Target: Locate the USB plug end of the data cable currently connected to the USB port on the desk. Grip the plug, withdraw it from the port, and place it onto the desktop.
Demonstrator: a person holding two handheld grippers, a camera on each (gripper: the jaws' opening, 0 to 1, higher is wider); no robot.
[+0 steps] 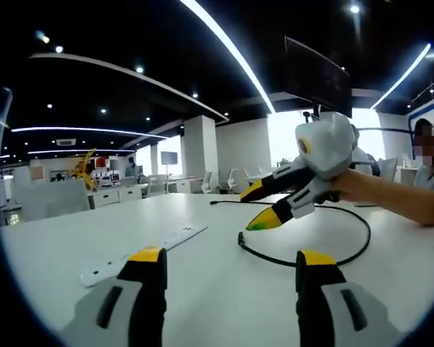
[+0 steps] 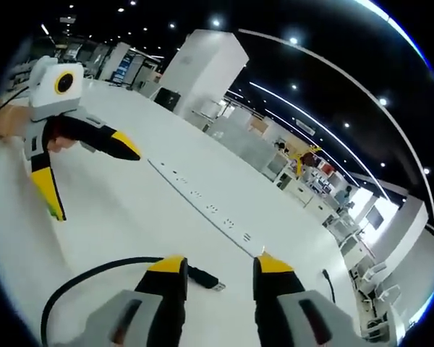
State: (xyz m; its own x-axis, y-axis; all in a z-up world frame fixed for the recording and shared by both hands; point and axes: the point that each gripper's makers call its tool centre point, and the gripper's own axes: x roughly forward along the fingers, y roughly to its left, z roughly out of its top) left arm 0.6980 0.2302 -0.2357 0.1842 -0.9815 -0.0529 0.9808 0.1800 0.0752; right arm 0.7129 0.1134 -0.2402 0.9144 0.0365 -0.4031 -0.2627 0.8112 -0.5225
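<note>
The strip (image 1: pixel 141 249), a long white socket strip set flat into the white desk (image 1: pixel 224 296), is the landmark here. In the left gripper view the left gripper (image 1: pixel 231 262) hangs low over the desk with its yellow-tipped jaws spread wide and nothing between them; the near end of the strip lies just beyond its left jaw. Past the strip's far end, to the right, the black cable (image 1: pixel 311 256) lies in a loose loop on the desk, one end near the loop's left side. The right gripper (image 1: pixel 264 208) shows above that loop, held by a hand (image 1: pixel 362 189), its jaws parted and empty. In the right gripper view the right gripper (image 2: pixel 219 265) has its jaws apart, gripping nothing. The plug (image 2: pixel 215 285), the cable's metal USB end, lies flat on the desk just ahead of and between the jaw tips, on the near side of the strip (image 2: pixel 202 202) and clear of its ports. The cable (image 2: pixel 87 278) curves away from the plug to the left. The left gripper (image 2: pixel 94 181) hangs beyond, left of the strip, open and empty.
</note>
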